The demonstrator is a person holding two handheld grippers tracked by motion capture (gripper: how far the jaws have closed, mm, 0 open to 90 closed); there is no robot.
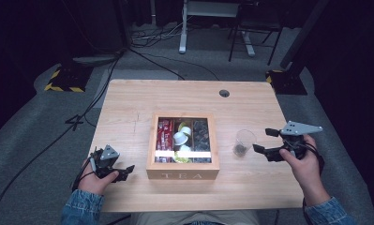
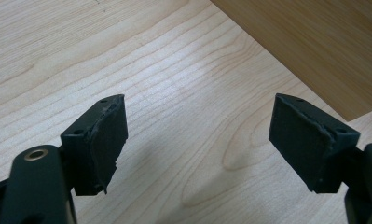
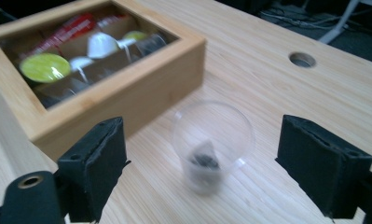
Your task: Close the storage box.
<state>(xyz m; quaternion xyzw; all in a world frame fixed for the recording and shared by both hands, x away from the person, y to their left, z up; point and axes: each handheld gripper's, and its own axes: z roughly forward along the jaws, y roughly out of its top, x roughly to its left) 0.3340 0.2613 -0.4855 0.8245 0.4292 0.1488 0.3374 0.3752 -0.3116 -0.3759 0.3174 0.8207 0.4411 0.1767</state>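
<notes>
The clear cup [image 1: 244, 142] is standing upright just left of the right gripper [image 1: 263, 140], whose jaws are gaping empty; the left gripper [image 1: 123, 172], also spread, is sitting farther off.

Upright clear cup [image 1: 243, 142], dark contents, maybe tea.

Table [image 1: 128, 103]: light wood, with a round hole [image 1: 224, 93] near the far edge.
Floor [image 1: 30, 122]: grey carpet, black cables on it.
Stand [image 1: 63, 77]: black base with yellow-black stripes.
</notes>
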